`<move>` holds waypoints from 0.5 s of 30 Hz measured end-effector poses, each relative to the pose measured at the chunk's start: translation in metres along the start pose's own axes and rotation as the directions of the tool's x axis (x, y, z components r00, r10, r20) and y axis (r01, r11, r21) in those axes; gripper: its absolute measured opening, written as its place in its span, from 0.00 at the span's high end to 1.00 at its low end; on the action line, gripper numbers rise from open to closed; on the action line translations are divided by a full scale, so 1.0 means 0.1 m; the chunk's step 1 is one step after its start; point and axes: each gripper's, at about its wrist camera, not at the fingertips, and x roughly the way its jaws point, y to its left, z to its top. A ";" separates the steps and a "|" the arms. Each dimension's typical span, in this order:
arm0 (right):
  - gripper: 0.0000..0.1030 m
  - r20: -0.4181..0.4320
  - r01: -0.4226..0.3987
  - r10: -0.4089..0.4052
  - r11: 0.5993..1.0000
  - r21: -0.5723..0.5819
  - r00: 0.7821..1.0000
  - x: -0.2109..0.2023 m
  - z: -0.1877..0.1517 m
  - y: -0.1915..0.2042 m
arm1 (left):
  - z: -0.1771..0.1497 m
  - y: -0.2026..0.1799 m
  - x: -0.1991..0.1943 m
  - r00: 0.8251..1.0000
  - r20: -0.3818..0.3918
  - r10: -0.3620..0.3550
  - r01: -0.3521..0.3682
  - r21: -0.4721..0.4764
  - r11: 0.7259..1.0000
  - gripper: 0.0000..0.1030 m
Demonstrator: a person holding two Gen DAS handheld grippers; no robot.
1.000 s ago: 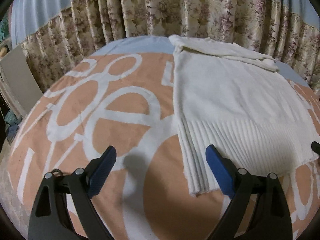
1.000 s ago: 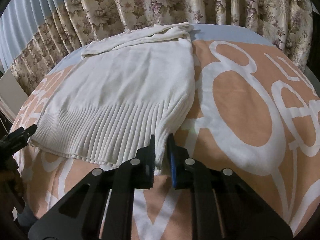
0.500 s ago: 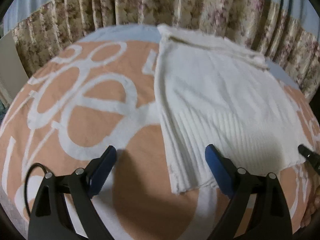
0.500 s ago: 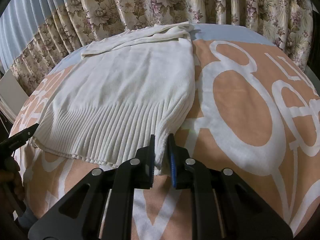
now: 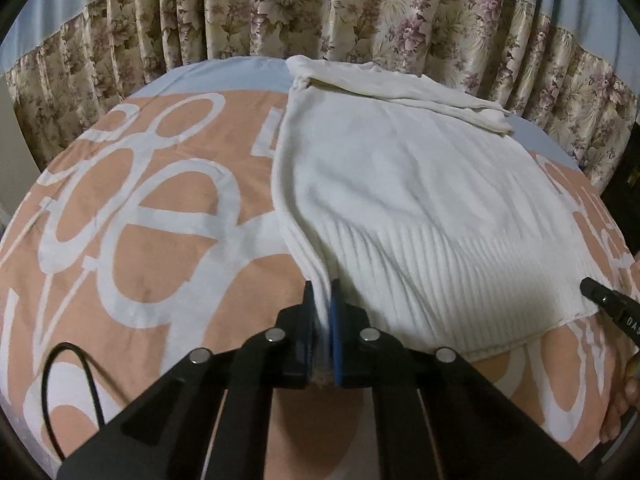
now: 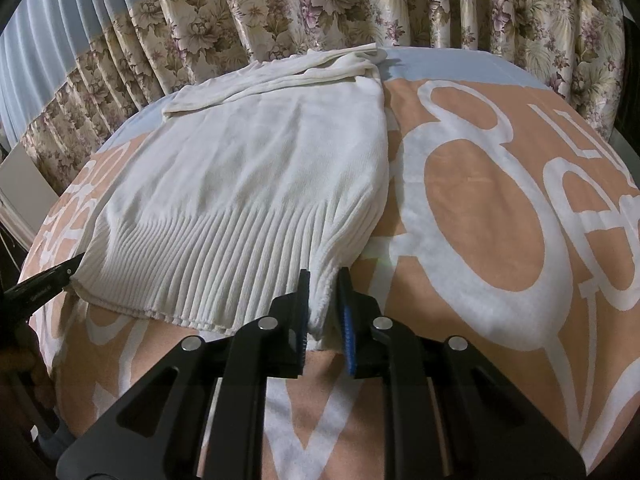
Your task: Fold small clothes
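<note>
The left gripper (image 5: pixel 323 300) pinched the left hem corner of the white sweater (image 5: pixel 400 184), which lay flat on the orange patterned bedspread (image 5: pixel 152 264); the right gripper (image 6: pixel 323 292) pinched its right hem corner.

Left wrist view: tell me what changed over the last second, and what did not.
The left hand-held gripper, wide open a second ago beside the white sweater, edged in and closed on its near left hem corner. The right hand-held gripper stayed clamped on the opposite hem corner. The sweater lies flat on the orange-and-white bedspread, as before.
</note>
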 end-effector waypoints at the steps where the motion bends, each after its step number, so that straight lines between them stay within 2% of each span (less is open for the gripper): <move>1: 0.88 0.000 0.003 -0.003 1.000 -0.002 1.000 0.00 0.00 0.00 | -0.01 0.01 -0.01 1.000 -0.001 0.007 -0.007 0.004 1.000 0.94; 3: 0.91 -0.006 0.016 -0.016 1.000 -0.008 1.000 -0.01 0.01 0.02 | -0.01 0.03 -0.03 1.000 0.000 0.022 -0.022 0.014 1.000 0.94; 10: 0.93 -0.007 0.016 -0.016 1.000 -0.015 1.000 -0.24 0.06 0.06 | -0.05 0.03 -0.35 0.995 0.053 0.086 -0.090 0.065 0.994 0.94; 15: 0.93 0.006 0.007 -0.006 0.999 -0.037 1.000 -0.57 0.02 0.15 | -0.05 0.03 -0.70 0.992 0.079 0.100 -0.104 0.045 0.994 0.94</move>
